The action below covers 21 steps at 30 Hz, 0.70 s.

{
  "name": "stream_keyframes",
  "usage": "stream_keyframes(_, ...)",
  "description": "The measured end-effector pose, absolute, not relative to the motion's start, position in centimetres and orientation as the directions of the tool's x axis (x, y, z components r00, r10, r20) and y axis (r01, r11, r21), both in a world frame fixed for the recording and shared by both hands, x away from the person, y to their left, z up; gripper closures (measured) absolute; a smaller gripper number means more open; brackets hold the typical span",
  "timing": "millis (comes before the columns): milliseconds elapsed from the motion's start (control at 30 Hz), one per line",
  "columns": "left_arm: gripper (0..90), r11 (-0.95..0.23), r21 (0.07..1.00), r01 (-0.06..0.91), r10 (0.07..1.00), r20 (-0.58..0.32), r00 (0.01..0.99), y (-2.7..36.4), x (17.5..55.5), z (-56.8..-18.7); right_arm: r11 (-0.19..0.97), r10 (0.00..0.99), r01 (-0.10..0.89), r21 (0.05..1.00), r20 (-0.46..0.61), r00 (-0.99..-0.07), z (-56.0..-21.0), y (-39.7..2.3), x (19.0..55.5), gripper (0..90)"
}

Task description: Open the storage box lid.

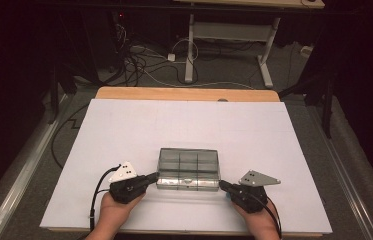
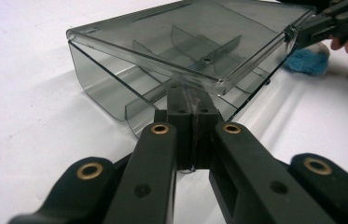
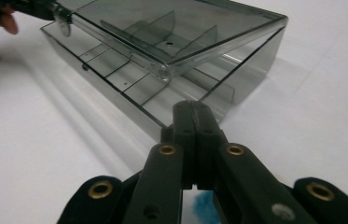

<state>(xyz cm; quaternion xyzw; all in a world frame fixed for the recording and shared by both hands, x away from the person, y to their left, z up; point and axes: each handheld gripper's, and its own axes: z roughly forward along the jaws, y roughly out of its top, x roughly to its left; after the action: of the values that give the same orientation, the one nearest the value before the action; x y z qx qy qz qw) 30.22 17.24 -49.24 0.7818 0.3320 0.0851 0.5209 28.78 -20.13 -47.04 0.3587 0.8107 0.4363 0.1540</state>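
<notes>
A clear grey compartment box [image 1: 189,169] lies near the front middle of the white table, empty, with dividers inside. Its hinged lid [image 2: 195,35] is lifted a little along the front edge. My left gripper [image 1: 155,176] is shut, and its tips [image 2: 192,100] sit under the lid's front left corner with nothing between them. My right gripper [image 1: 221,185] is shut too, its tips [image 3: 192,112] against the box's front right corner, just below the lid [image 3: 171,28]. Each gripper view shows the other gripper at the far lid corner.
A small blue fluffy thing [image 2: 306,60] lies on the table under my right gripper, also seen between its jaws' bases [image 3: 200,201]. The white sheet [image 1: 124,130] covers a wooden table. Behind it are cables and a desk frame [image 1: 234,45] on the floor.
</notes>
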Motion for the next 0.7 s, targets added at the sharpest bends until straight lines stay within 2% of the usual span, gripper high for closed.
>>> stream_keyframes(700,87.2,-0.218,0.882,0.418,0.607,-0.213,0.765,17.0,31.1,-48.3,0.295,0.767,0.448,0.844,0.071,-0.638,-46.6,-21.9,30.1,90.0)
